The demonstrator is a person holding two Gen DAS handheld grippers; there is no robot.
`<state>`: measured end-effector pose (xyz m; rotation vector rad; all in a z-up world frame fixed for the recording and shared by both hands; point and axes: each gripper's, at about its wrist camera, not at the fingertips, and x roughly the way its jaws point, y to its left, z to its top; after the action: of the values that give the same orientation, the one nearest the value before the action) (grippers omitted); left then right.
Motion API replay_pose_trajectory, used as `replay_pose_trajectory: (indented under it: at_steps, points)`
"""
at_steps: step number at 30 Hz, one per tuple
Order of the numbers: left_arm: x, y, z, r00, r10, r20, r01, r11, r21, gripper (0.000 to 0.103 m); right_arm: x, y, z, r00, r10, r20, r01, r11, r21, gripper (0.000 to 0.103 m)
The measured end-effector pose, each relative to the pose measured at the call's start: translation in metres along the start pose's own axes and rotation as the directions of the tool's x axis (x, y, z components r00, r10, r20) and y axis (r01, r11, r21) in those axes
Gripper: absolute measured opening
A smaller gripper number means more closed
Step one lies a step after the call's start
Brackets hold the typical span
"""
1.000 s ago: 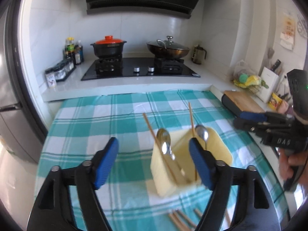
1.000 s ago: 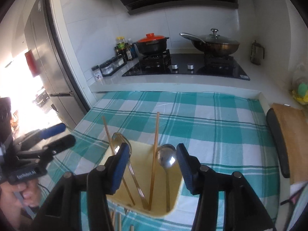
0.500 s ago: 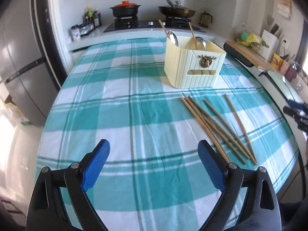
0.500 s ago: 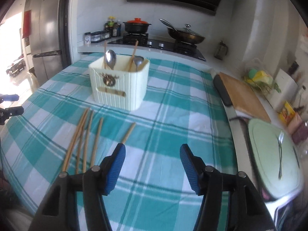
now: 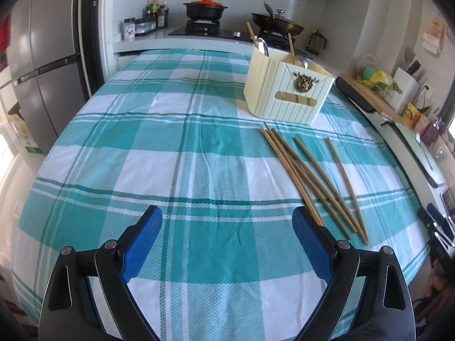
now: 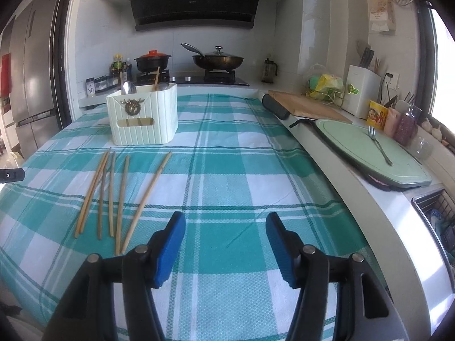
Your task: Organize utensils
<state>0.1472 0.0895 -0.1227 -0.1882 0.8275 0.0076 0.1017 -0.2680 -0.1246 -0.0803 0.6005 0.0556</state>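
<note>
On the near edge of the checked tablecloth (image 5: 182,130), left wrist view: left gripper (image 5: 227,237), blue pads spread wide over bare cloth, nothing between them; its jaws have just been opening a little further. Loose chopsticks (image 5: 310,176), several, lie fanned to the right of this gripper, near ends just beside its right pad, far ends pointing toward the holder. Utensil holder (image 5: 287,88), cream, ribbed, stands upright farther off and to the right, already containing spoons and two upright chopsticks. At the far right edge, a small part of the other gripper shows, too cropped to read.

Right wrist view: right gripper (image 6: 226,244), pads moderately apart, empty, above bare cloth. The chopsticks (image 6: 119,193) lie to its left, nearest one just beside the left pad; the holder (image 6: 142,116) stands beyond them, far left. Tablecloth (image 6: 227,147) runs to the counter on the right, where a fork (image 6: 379,147) rests on a green board (image 6: 369,153).

Risks, judged: the chopsticks are thin, round and lying close together, so a closing pad may roll one aside or pinch two at once. A grip far from the middle may let a stick tilt and miss the holder's opening. Pads pressing low may drag the cloth and shift the whole bundle.
</note>
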Motion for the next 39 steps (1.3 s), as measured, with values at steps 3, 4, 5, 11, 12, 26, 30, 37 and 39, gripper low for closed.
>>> replay_pose_trajectory:
  at_steps: [3,4,5,11,12,26,30,37,39]
  points:
    - [0.0,-0.004,-0.006,1.0,0.013,-0.001,-0.013,1.0,0.02,0.093,0.004,0.008,-0.003,1.0,0.019,-0.012,-0.02,1.0,-0.015,0.06]
    - [0.0,-0.005,-0.007,1.0,0.018,-0.002,-0.018,0.999,0.027,0.093,0.004,0.01,-0.003,1.0,0.025,-0.016,-0.025,0.999,-0.023,0.06]
    - [0.0,-0.006,-0.008,1.0,0.021,-0.001,-0.02,0.999,0.032,0.093,0.004,0.012,-0.004,0.999,0.03,-0.017,-0.03,0.999,-0.03,0.06]
    - [-0.002,-0.01,-0.008,1.0,0.017,0.006,-0.017,0.999,0.033,0.093,0.003,0.017,-0.006,0.999,0.048,-0.015,-0.049,0.998,-0.036,0.06]
    - [-0.002,-0.011,-0.008,1.0,0.018,0.007,-0.018,0.999,0.035,0.093,0.003,0.018,-0.006,0.999,0.046,-0.014,-0.047,0.998,-0.037,0.06]
    - [0.004,-0.02,-0.009,1.0,0.024,-0.005,-0.023,0.999,0.038,0.094,-0.001,0.02,-0.009,0.999,0.04,-0.007,-0.04,0.997,-0.061,0.06]
    - [0.005,-0.02,-0.01,1.0,0.026,-0.006,-0.025,0.999,0.032,0.094,0.001,0.024,-0.009,0.999,0.044,-0.012,-0.045,0.996,-0.071,0.06]
    - [0.011,-0.022,-0.011,0.999,0.019,-0.031,-0.018,1.0,0.022,0.094,0.0,0.022,-0.006,0.998,0.067,-0.007,-0.067,0.997,-0.044,0.06]
    - [0.011,-0.023,-0.012,0.999,0.018,-0.032,-0.017,1.0,0.018,0.094,0.0,0.021,-0.007,0.998,0.065,-0.008,-0.065,0.997,-0.04,0.06]
